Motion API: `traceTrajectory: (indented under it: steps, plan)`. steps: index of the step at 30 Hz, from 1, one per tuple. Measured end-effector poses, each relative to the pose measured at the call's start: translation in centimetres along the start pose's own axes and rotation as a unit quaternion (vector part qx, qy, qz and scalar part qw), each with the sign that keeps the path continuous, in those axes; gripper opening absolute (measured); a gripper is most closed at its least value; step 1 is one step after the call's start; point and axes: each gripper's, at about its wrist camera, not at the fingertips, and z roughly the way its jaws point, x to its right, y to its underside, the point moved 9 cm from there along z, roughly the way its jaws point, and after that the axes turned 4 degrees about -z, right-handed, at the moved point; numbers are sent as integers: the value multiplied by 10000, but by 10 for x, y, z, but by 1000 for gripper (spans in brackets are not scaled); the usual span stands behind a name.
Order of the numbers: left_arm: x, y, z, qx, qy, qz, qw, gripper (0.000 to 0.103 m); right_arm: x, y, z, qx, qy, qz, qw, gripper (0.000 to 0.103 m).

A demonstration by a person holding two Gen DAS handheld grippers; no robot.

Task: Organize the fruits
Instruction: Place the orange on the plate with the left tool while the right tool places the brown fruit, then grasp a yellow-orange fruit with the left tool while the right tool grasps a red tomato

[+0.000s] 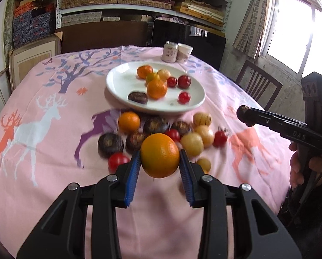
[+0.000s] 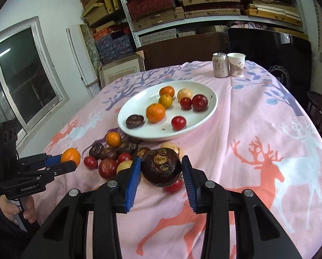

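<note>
My left gripper [image 1: 160,161] is shut on an orange [image 1: 160,155], held above the pink cloth; in the right wrist view the left gripper [image 2: 69,158] shows at the left with that orange [image 2: 70,156]. My right gripper [image 2: 162,170] is shut on a dark brown water chestnut [image 2: 162,167], and the right gripper [image 1: 244,116] also shows at the right. A white plate [image 1: 122,82] [image 2: 204,116] behind them holds oranges, red fruits, a pale one and a dark one. Loose fruits [image 1: 152,129] [image 2: 115,153] lie piled on the cloth in front of the plate.
A drink can [image 2: 220,65] and a paper cup [image 2: 236,64] stand at the table's far edge. A wooden chair [image 1: 260,84] stands beyond the table's right side, under a window. Shelves of boxes fill the back wall. A hand [image 1: 299,170] grips the right tool's handle.
</note>
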Motion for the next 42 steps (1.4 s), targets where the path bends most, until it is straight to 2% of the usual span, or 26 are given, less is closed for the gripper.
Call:
traceTrajectory:
  steps: [5, 9, 14, 15, 16, 17, 18, 22, 25, 30, 35, 42]
  plan:
    - [15, -44, 25, 80, 96, 8, 9999, 35, 18, -44, 5, 362, 103, 20, 9993, 39]
    - [28, -70, 61, 11, 114, 21, 9999, 35, 28, -72, 29, 463, 117, 67, 9988, 39]
    - [25, -76, 123, -458, -14, -135, 9989, 36, 40, -90, 77, 329, 28, 269, 9991, 40]
    - [24, -75, 131, -526, -59, -146, 9985, 38, 42, -91, 86, 267, -34, 326, 9991, 41]
    - [23, -74, 136, -576, -105, -164, 9981, 46, 44, -91, 94, 209, -86, 403, 9989, 42]
    - [20, -76, 138, -539, -186, -206, 9982, 51, 47, -90, 100, 163, -95, 500, 9986, 51]
    - [19, -78, 135, -466, -226, -239, 9984, 61, 47, -88, 102, 123, -135, 570, 9982, 53]
    - [20, -83, 105, -117, -242, -152, 9995, 78, 42, -84, 85, 236, -115, 490, 9985, 53]
    - [29, -67, 77, -53, -247, 217, 9994, 80, 39, -74, 59, 337, -129, 441, 9984, 53]
    - [41, -14, 44, -261, -149, 663, 9973, 80, 40, -34, 22, 319, -129, 542, 9979, 58]
    - [44, 39, 30, -573, -42, 707, 9958, 80, 43, 13, 7, 102, -68, 839, 9964, 60]
    - [44, 58, 37, -737, -59, 528, 9959, 80, 23, 51, -1, -64, 67, 602, 9981, 60]
